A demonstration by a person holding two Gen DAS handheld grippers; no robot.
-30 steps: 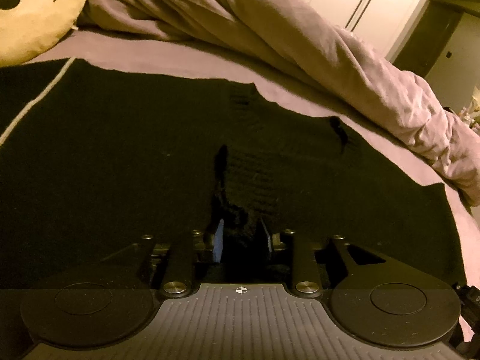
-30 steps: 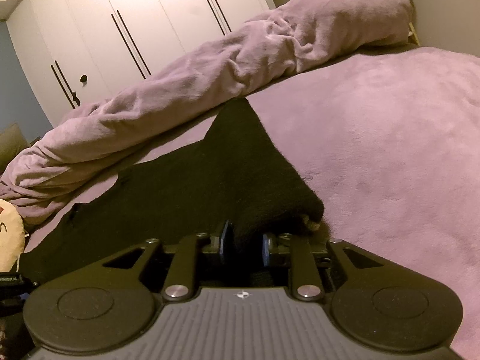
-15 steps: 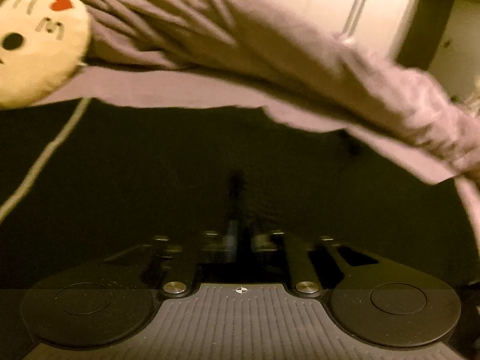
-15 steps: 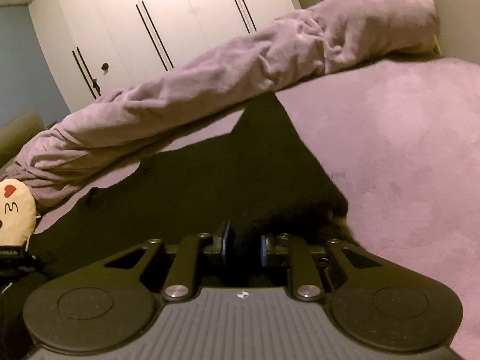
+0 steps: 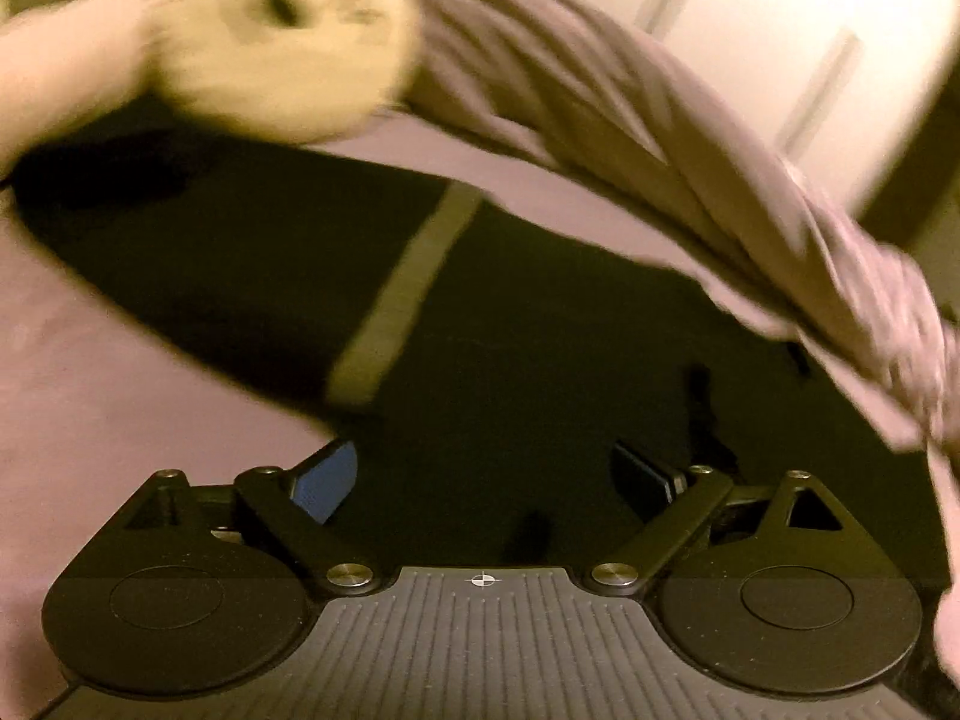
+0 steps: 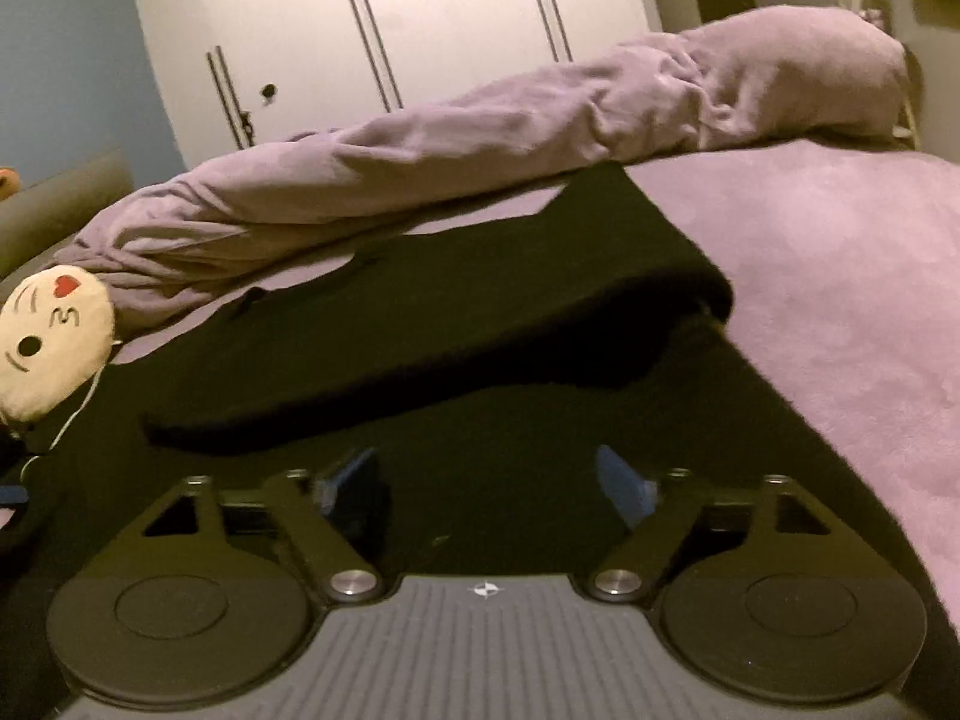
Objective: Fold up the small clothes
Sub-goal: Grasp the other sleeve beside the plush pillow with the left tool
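A black knitted garment (image 5: pixel 540 324) with a pale stripe (image 5: pixel 408 294) lies spread on the purple bed. My left gripper (image 5: pixel 486 480) hovers low over it, its jaws opening wide, and the cloth lies loose below them, not pinched; this view is blurred by motion. In the right wrist view the same black garment (image 6: pixel 420 324) shows one layer folded over the layer beneath, its folded edge running across the middle. My right gripper (image 6: pixel 492 480) sits just short of that edge, jaws opening, with only the flat lower layer under them.
A rolled purple duvet (image 6: pixel 480 138) runs along the far side of the garment. A cream round plush cushion with a face (image 6: pixel 54 342) lies at its left end, also blurred as the cushion (image 5: pixel 282 36). White wardrobe doors (image 6: pixel 420 18) stand behind. Purple bedsheet (image 6: pixel 852 276) extends right.
Both grippers were shut on black cloth and have let go, jaws now wide. The left view has swung sideways, bringing the cushion and stripe toward the centre. The carried flap now lies folded over.
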